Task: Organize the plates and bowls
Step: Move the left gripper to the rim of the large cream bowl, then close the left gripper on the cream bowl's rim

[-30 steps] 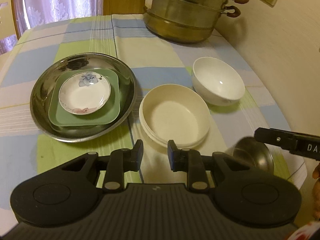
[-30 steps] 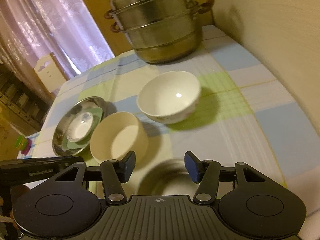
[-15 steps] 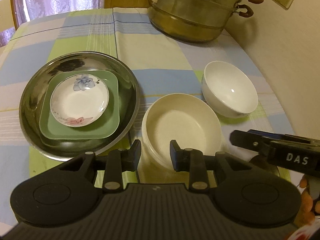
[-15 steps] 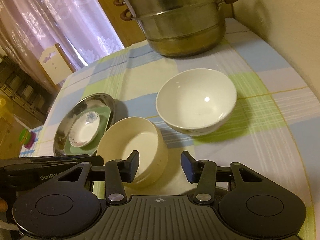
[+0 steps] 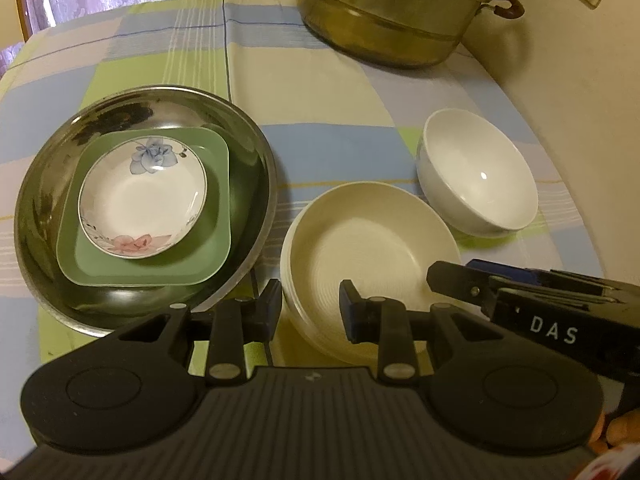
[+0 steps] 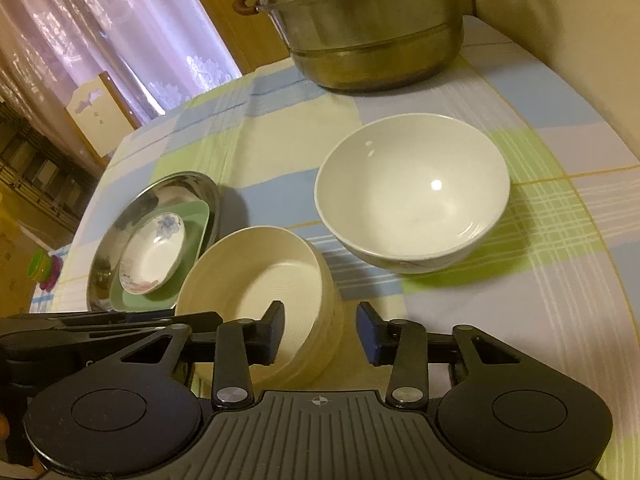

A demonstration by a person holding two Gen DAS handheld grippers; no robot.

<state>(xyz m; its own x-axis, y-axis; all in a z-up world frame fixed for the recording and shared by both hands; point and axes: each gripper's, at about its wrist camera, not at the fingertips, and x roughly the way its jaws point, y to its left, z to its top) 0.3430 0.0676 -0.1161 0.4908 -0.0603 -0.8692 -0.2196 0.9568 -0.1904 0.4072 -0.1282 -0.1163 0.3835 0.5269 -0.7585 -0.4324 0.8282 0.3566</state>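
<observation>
**At the cream bowl, both grippers straddle the rim**

On the near side of the desk (image 5: 320, 92), your two grippers meet at the cream bowl (image 5: 372, 248). Your left gripper (image 5: 310, 310) stands narrowly parted, its jaws either side of the bowl's near-left rim: one finger outside the wall, the other inside the hollow. I cannot tell whether the pads press on the rim. Your right gripper (image 6: 320, 328) has just been closing and is now at a moderate gap, with the bowl's near-right wall between its jaws; a gap still shows between the outer pad and the wall. In the left wrist view the right gripper reaches in from the right over the bowl's near-right edge.

The cream bowl is round, shallow and straight-walled, with fine ridges ringing its inside. It sits upright and looks like the top of a nested stack, since further rims show below its lip.

Just beyond it to the right stands a deeper white bowl (image 6: 412, 188), glossy, upright, apart from the cream one. To the left lies a wide steel dish (image 5: 48, 184), its edge just beside the cream bowl. In it rests a green square plate (image 5: 216, 240), and on that a small flowered saucer (image 5: 144, 200).

At the far edge of the checked cloth, by the wall, stands a tiered steel steamer pot (image 6: 372, 40).
</observation>
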